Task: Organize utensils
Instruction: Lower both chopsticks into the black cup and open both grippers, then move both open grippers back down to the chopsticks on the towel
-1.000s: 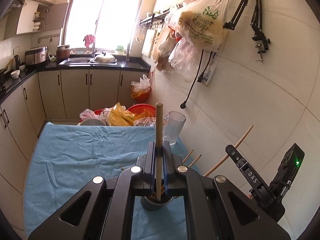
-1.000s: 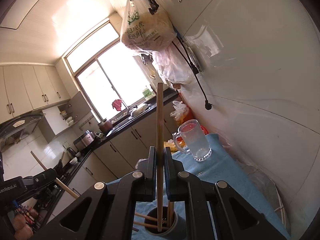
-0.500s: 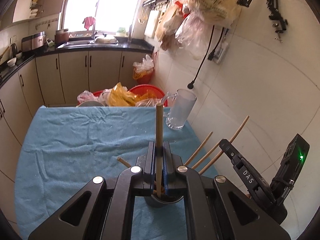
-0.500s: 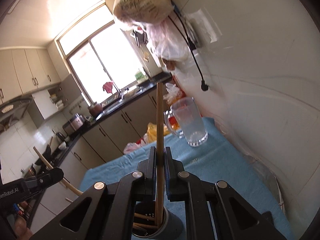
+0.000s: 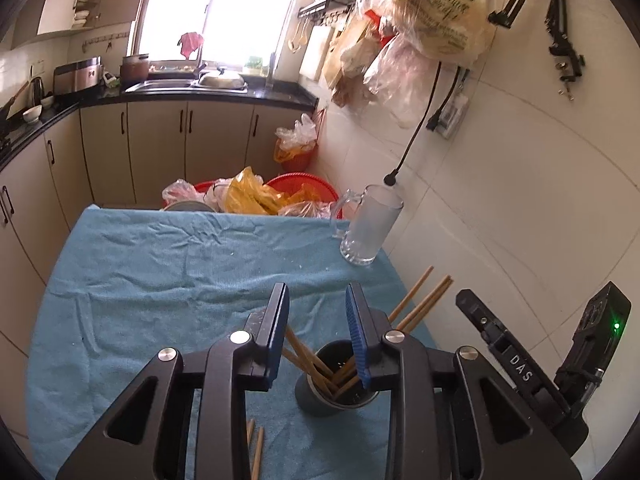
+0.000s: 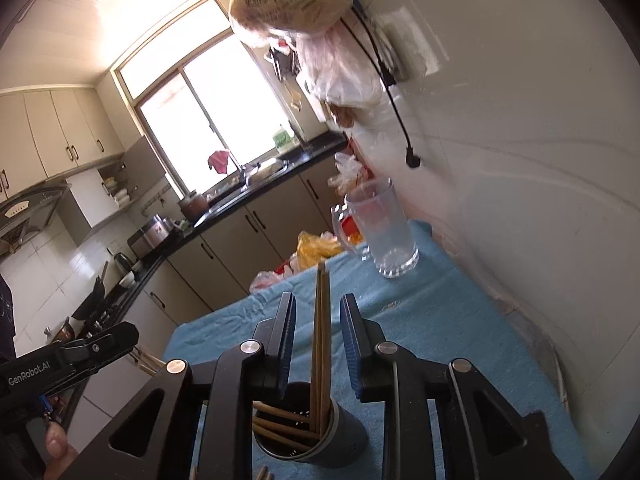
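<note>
The kitchen is narrow, with a bright window over the sink, and I work on a table covered by a wrinkled blue cloth (image 5: pixel 168 264) that stands against the white tiled wall. The dark utensil holder (image 5: pixel 336 392) stands on this cloth near the wall side, and several wooden chopsticks (image 5: pixel 424 300) lean in it in different directions. The left gripper (image 5: pixel 318 334) hangs just above the holder; its jaws are opening and I see nothing between the blue pads, only the sticks below them. The right gripper (image 6: pixel 318 344) is also over the holder (image 6: pixel 316 436), its jaws are opening too, and two upright chopsticks (image 6: pixel 322 320) stand in the gap, but the pads do not press on them. Some more chopsticks (image 5: pixel 254 448) lie on the cloth beside the holder, so I judge the work is not finished. The risk I see is the following: the holder looks light and the sticks lean far out, so if I pull a gripper away sideways, a pad can catch a stick and tip the holder over. The two grippers are also near each other and can collide. The glass mug (image 5: pixel 370 226) stands well apart, near the wall, so I think it is safe.
</note>
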The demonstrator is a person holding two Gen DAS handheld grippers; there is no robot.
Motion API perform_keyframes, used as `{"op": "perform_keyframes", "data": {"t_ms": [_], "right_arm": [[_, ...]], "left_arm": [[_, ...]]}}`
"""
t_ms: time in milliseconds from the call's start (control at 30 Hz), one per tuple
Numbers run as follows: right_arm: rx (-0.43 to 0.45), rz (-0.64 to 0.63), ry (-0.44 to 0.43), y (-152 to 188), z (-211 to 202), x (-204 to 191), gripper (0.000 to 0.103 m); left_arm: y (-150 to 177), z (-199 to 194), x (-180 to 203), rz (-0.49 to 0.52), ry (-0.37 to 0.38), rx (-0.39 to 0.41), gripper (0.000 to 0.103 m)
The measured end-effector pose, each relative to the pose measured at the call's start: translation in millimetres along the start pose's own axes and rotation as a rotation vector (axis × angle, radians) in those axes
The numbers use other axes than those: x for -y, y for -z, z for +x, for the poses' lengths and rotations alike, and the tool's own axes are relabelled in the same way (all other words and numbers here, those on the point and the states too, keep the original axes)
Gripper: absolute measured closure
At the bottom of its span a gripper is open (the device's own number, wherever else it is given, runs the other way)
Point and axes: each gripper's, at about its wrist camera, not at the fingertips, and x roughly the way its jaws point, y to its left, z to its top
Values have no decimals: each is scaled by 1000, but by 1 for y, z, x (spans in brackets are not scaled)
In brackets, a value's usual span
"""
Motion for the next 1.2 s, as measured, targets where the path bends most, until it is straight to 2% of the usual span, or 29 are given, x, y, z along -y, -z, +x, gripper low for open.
{"op": "perform_keyframes", "data": {"t_ms": [33,67,100,167,200,300,467,633,833,1067,1200], "right_arm": [[9,-2,-1,-1,-6,0,78],[16,-2,-1,-2,-11,1,78],[25,-1,1,-3,-17,2,76],[47,4,12,-2,-30,4,68],[54,6,17,-1,-36,6,63],[57,8,27,10,-52,10,61],[-19,-41,36,46,-59,3,53],[-123,-130,70,94,-55,-12,53],[-207,-226,89,139,-49,-27,53],[-278,-250,93,166,-45,-32,53],[-307,-263,87,176,-42,-41,53]], "left_arm": [[0,-5,0,0,-2,10,74],[1,-13,0,0,-4,26,67],[3,-25,-1,1,-9,53,58],[9,-45,-3,3,-26,106,51],[12,-53,-3,6,-35,123,49],[26,-74,-9,8,-51,151,42],[62,-96,-26,6,-120,170,35],[111,-99,-57,-9,-188,109,35],[173,-91,-101,-33,-310,7,35],[230,-82,-158,-133,-386,-89,35],[245,-71,-181,-180,-418,-122,35]]}}
